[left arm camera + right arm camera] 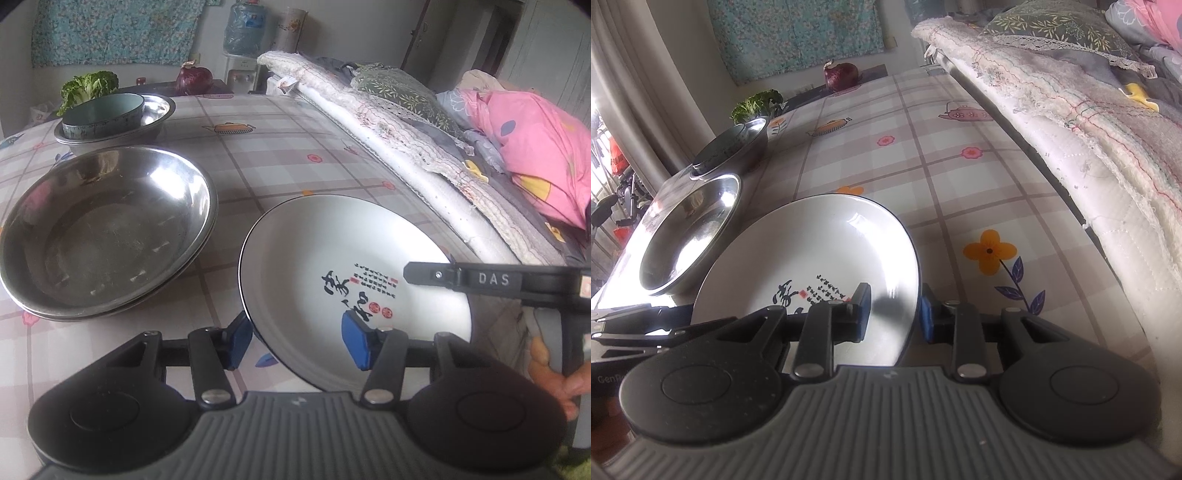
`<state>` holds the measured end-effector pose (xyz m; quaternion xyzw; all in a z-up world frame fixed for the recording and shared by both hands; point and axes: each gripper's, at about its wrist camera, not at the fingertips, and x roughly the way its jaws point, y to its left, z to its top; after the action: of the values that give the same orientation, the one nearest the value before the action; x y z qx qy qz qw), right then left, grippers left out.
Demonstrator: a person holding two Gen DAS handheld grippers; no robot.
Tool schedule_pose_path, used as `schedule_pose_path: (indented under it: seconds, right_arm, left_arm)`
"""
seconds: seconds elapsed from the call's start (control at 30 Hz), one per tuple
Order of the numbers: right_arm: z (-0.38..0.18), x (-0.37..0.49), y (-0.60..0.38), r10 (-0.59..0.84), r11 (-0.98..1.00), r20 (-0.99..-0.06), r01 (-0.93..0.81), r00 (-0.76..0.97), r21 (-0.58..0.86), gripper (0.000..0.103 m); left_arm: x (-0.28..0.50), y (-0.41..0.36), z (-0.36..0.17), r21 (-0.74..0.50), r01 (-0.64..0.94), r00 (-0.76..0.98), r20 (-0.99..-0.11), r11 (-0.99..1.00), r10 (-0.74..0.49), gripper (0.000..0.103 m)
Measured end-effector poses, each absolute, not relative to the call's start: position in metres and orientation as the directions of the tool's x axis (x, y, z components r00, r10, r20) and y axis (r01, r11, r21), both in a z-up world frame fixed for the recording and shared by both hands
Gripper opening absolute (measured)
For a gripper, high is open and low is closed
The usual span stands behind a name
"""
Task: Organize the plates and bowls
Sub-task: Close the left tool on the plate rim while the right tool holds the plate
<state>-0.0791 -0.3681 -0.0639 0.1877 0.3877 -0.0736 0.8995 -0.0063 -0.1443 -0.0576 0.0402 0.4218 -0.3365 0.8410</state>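
A white plate with black calligraphy [343,258] lies on the checked tablecloth; it also shows in the right wrist view [820,251]. My left gripper [299,341] is open, its blue pads straddling the plate's near left rim. My right gripper [894,314] straddles the plate's right rim with a visible gap between the pads; its finger [480,278] reaches over the plate in the left wrist view. Stacked steel bowls [107,229] sit to the left, also in the right wrist view [690,232]. Behind them a teal bowl [107,112] rests in a steel basin [155,122].
Leafy greens [88,86] and a red onion [194,77] lie at the table's far end. A quilt-covered bed edge [406,140] runs along the table's right side, with a pink duvet [535,147]. A water dispenser [243,33] stands behind.
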Motion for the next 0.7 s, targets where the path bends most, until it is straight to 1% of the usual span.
schedule_pose_path:
  seconds: [0.13,0.27,0.33,0.4,0.47,0.5,0.53,0.57,0.63,0.7]
  right_arm:
    - [-0.064,-0.072,-0.375,0.017,0.917,-0.723,0.278,0.691,0.288,0.027]
    - [-0.064,-0.067,-0.375,0.003,0.922,-0.724,0.279,0.69,0.27,0.026]
    - [-0.064,-0.068,-0.374,-0.003,0.924,-0.725,0.279,0.688,0.262,0.026]
    - [-0.064,-0.072,-0.373,-0.005,0.924,-0.726,0.282,0.687,0.26,0.026]
    - [-0.064,-0.074,-0.371,-0.01,0.926,-0.727,0.281,0.687,0.253,0.026]
    - [-0.064,-0.076,-0.37,-0.014,0.928,-0.727,0.28,0.687,0.247,0.026]
    - [-0.064,-0.077,-0.369,-0.017,0.93,-0.727,0.278,0.686,0.241,0.026]
    - [-0.064,-0.077,-0.368,-0.02,0.931,-0.727,0.278,0.686,0.236,0.026]
    - [-0.064,-0.077,-0.367,-0.026,0.934,-0.728,0.277,0.686,0.227,0.026]
    - [-0.064,-0.077,-0.367,-0.026,0.935,-0.728,0.274,0.685,0.225,0.027]
  left_arm:
    - [-0.014,-0.139,-0.058,-0.236,0.645,0.375,-0.732,0.727,-0.569,0.054]
    - [-0.012,-0.138,-0.059,-0.246,0.618,0.395,-0.723,0.746,-0.566,0.052]
    - [-0.008,-0.14,-0.058,-0.228,0.605,0.416,-0.727,0.763,-0.547,0.051]
    - [-0.005,-0.144,-0.058,-0.184,0.595,0.437,-0.743,0.782,-0.507,0.049]
    - [0.0,-0.149,-0.061,-0.146,0.58,0.443,-0.769,0.802,-0.46,0.043]
    - [0.002,-0.151,-0.062,-0.138,0.573,0.442,-0.778,0.808,-0.447,0.042]
    - [0.002,-0.151,-0.062,-0.146,0.569,0.44,-0.777,0.809,-0.45,0.041]
    - [0.003,-0.152,-0.062,-0.153,0.566,0.436,-0.779,0.81,-0.451,0.035]
    - [0.004,-0.154,-0.061,-0.159,0.564,0.427,-0.783,0.81,-0.451,0.03]
    - [0.002,-0.157,-0.06,-0.14,0.563,0.433,-0.789,0.815,-0.435,0.03]
